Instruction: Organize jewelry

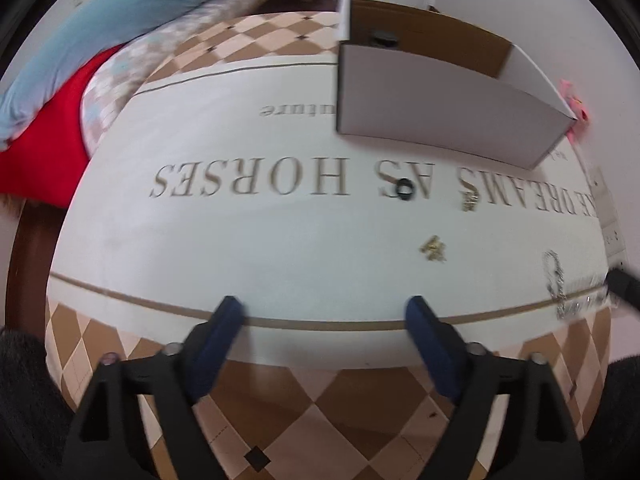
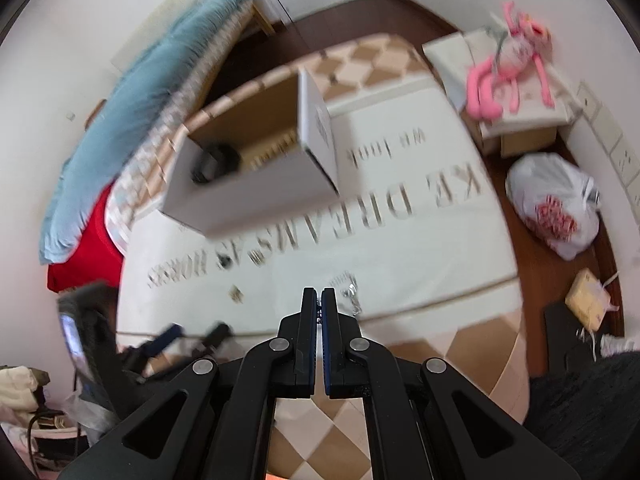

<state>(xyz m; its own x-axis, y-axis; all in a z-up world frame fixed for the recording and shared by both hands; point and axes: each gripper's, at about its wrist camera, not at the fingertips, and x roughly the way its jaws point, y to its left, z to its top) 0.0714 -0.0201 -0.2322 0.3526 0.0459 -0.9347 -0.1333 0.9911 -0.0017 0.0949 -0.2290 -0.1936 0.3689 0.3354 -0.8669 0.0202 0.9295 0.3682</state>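
Jewelry lies on a white mat with brown lettering [image 1: 240,240]: a black ring [image 1: 405,189], a gold piece [image 1: 469,200], a small gold piece [image 1: 433,249] and a silver chain [image 1: 557,280] at the right. A white cardboard box [image 1: 432,116] stands open behind them, with a dark object [image 1: 383,38] inside. My left gripper [image 1: 324,312] is open and empty over the mat's near edge. My right gripper [image 2: 319,298] is shut, above the mat, just short of the silver chain [image 2: 352,298]; a small dark bit shows between its pads. The box [image 2: 256,184] lies ahead on the left.
A blue quilt [image 1: 132,20] and red cloth [image 1: 48,136] lie to the left of the mat. In the right wrist view a pink plush toy [image 2: 508,68], a white plastic bag [image 2: 556,204] and a yellow packet [image 2: 588,298] are on the right, on the floor.
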